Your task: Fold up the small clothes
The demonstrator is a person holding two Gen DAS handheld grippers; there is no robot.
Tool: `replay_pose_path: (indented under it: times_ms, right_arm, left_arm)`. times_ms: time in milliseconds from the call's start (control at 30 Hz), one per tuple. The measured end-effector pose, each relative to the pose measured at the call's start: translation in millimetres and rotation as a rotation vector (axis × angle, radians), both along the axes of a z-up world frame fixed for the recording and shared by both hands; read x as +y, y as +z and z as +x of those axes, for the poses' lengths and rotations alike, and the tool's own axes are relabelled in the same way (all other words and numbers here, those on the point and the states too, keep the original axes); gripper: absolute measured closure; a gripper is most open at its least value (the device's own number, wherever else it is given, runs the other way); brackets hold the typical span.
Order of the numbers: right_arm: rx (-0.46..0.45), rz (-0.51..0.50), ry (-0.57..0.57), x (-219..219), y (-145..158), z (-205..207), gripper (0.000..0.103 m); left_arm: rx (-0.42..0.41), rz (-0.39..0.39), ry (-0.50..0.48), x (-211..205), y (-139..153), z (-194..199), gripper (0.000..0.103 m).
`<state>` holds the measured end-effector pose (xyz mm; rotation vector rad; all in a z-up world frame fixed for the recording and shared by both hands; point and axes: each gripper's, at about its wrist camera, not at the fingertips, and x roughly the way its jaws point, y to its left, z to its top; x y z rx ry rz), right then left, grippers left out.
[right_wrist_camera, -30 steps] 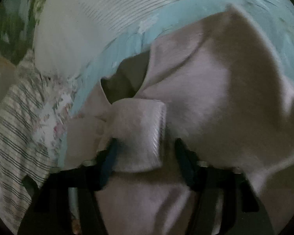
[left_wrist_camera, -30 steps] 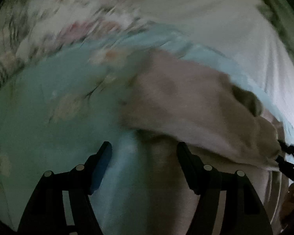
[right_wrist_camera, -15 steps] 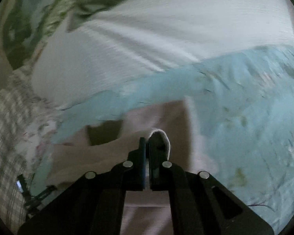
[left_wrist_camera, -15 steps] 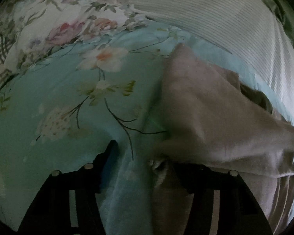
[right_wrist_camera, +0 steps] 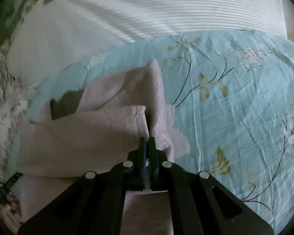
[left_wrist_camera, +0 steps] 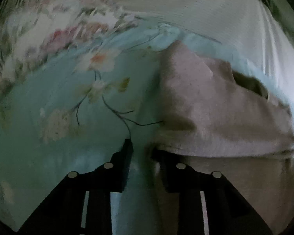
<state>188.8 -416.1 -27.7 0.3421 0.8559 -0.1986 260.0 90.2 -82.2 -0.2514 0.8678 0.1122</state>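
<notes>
Now right gripper (right_wrist_camera: 147, 140) fingers clamp pink garment (right_wrist_camera: 100, 129) edge; left gripper (left_wrist_camera: 142, 148) fingers apart.

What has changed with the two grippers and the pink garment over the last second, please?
The right gripper, open around a folded cuff a second ago, closed on the pink garment and carried that flap across the body. The left gripper narrowed from wide open but still shows a gap at the garment's edge. The blue floral sheet stayed put.

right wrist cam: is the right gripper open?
No. The right gripper has its jaws pressed together, pinching a folded edge of the pink garment above the blue floral bedsheet.
</notes>
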Motion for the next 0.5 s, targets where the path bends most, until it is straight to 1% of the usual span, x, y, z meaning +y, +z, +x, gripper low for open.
replay_pose_path:
  times_ms: [33, 100, 133, 167, 233, 267, 300, 367, 400, 433, 500]
  right_arm:
    - [0.013, -0.005, -0.001, 1, -1, 0, 0.100]
    - [0.026, -0.006, -0.029, -2, -2, -4, 0.100]
    - [0.023, -0.007, -0.051, -4, 1, -7, 0.098]
    - [0.008, 0.002, -0.069, -5, 4, -12, 0.098]
    - [-0.046, 0.039, -0.090, -8, 16, -26, 0.098]
    - [-0.068, 0.047, -0.093, -7, 21, -31, 0.097]
    - [-0.094, 0.055, -0.089, -5, 27, -36, 0.097]
    - [-0.130, 0.083, -0.039, 9, 33, -34, 0.097]
    - [-0.126, 0.114, 0.016, 20, 33, -27, 0.097]
    - [-0.119, 0.140, 0.057, 28, 31, -21, 0.097]
    - [-0.100, 0.181, 0.137, 45, 23, -5, 0.097]
  left_arm:
    - [-0.006, -0.037, 0.006, 5, 1, -2, 0.079]
    - [0.006, -0.058, -0.006, 7, 4, -5, 0.079]
    - [0.015, -0.072, -0.018, 8, 5, -7, 0.079]
    - [0.011, -0.099, -0.030, 11, 8, -11, 0.078]
    - [-0.012, -0.178, -0.068, 21, 18, -20, 0.069]
    - [-0.025, -0.202, -0.081, 26, 23, -23, 0.053]
    - [-0.039, -0.222, -0.089, 31, 28, -24, 0.035]
    - [-0.032, -0.236, -0.089, 38, 36, -11, 0.020]
    - [-0.015, -0.244, -0.103, 39, 37, 0, 0.020]
    - [0.020, -0.263, -0.132, 38, 35, 22, 0.020]
    - [0.066, -0.254, -0.154, 35, 28, 60, 0.020]
